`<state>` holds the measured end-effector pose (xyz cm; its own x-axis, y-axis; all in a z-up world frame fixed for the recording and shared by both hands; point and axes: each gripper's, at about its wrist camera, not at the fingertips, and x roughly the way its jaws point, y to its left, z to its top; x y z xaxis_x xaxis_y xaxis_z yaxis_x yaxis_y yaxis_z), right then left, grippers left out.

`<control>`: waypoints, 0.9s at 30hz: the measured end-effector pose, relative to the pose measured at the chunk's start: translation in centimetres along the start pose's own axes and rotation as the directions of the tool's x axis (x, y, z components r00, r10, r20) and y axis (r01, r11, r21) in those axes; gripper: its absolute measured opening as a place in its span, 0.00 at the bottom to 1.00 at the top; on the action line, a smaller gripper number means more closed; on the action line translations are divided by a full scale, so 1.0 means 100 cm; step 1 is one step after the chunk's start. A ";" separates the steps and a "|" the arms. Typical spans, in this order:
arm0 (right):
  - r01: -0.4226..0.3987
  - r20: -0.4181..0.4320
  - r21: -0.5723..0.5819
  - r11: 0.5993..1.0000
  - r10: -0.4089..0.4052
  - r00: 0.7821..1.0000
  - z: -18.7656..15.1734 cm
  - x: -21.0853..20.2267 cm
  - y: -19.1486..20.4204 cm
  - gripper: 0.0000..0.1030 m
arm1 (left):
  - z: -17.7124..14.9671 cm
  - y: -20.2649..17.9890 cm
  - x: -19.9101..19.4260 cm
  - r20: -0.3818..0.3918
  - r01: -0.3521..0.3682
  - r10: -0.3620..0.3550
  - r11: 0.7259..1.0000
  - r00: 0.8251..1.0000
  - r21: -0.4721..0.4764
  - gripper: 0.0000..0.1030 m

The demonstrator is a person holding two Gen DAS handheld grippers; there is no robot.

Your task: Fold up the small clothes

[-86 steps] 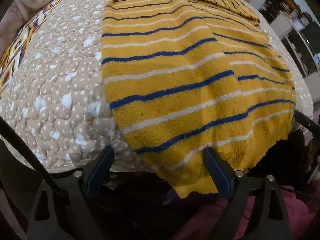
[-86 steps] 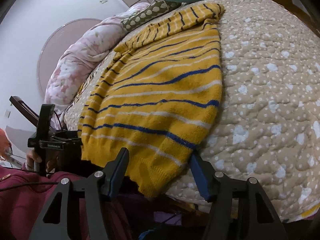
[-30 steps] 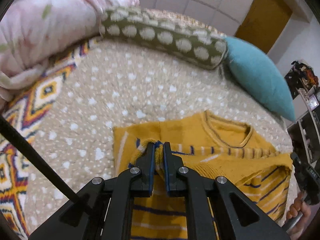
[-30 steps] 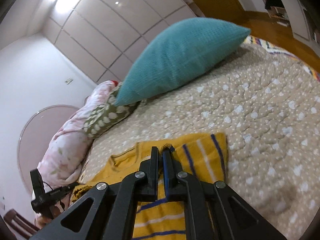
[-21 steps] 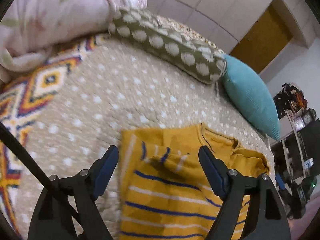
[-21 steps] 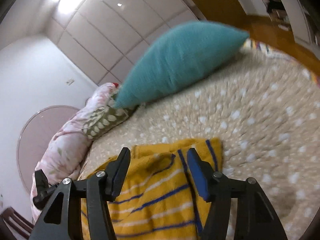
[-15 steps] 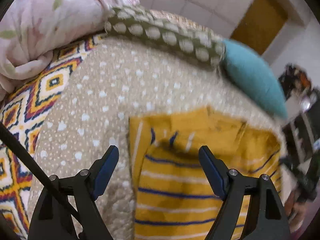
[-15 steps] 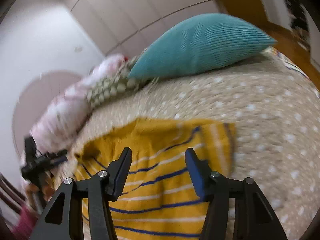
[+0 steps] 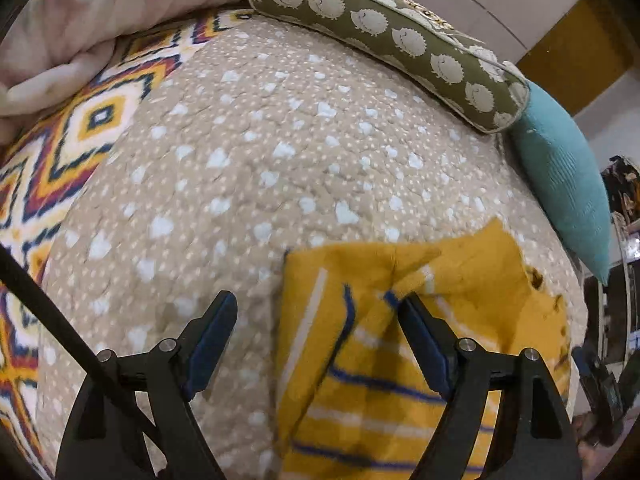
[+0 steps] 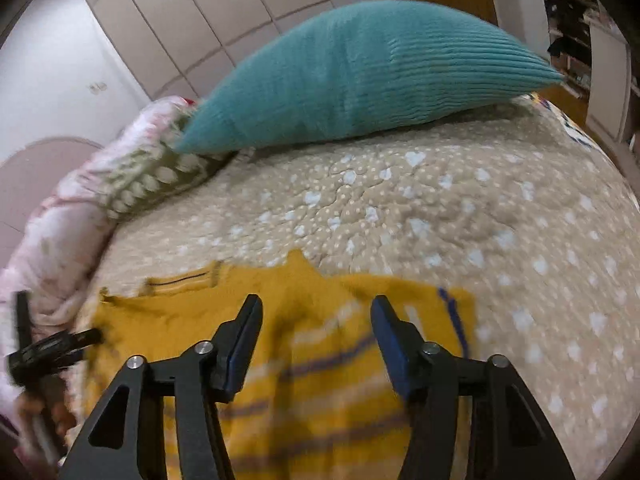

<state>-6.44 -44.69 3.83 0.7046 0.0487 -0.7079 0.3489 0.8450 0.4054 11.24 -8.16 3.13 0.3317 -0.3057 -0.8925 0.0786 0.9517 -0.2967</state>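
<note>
A yellow knit sweater (image 9: 384,364) with blue and white stripes lies folded over on the beige dotted quilt (image 9: 248,168). Its striped lower half lies over the plain upper part by the neckline (image 10: 188,280). My left gripper (image 9: 320,316) is open and empty, just above the sweater's upper left corner. My right gripper (image 10: 316,320) is open and empty, above the sweater's (image 10: 320,360) upper right part. The left gripper also shows at the left edge of the right wrist view (image 10: 48,348).
A teal pillow (image 10: 368,76) and an olive patterned bolster (image 9: 392,40) lie at the head of the bed. A pink floral duvet (image 9: 100,12) is bunched at the far left. A patterned blanket (image 9: 60,144) edges the quilt. Shelves stand at the right (image 10: 576,20).
Both grippers carried the sweater's hem up to the neckline, then opened and let it go. They have since drawn back a little from the folded edge.
</note>
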 end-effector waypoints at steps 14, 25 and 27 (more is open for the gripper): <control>-0.017 -0.069 -0.107 0.994 0.010 0.998 -0.104 -0.087 -0.025 0.64 | -0.116 0.024 -0.039 -0.059 0.057 -0.045 0.972 0.997 0.230 0.76; 0.042 -0.050 -0.125 0.991 -0.048 0.998 -0.109 -0.120 -0.046 0.04 | -0.139 0.012 -0.052 -0.051 -0.012 0.034 0.927 0.998 0.375 0.33; 0.053 -0.098 -0.109 0.993 -0.064 0.993 -0.117 -0.106 -0.052 0.04 | -0.139 0.013 -0.054 -0.051 -0.003 0.022 0.937 0.998 0.349 0.33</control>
<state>-22.99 -43.39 2.41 0.6171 0.0462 -0.7855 0.3164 0.8995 0.3015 -3.54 -5.64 2.87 0.2854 -0.2854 -0.9149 0.4008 0.9027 -0.1565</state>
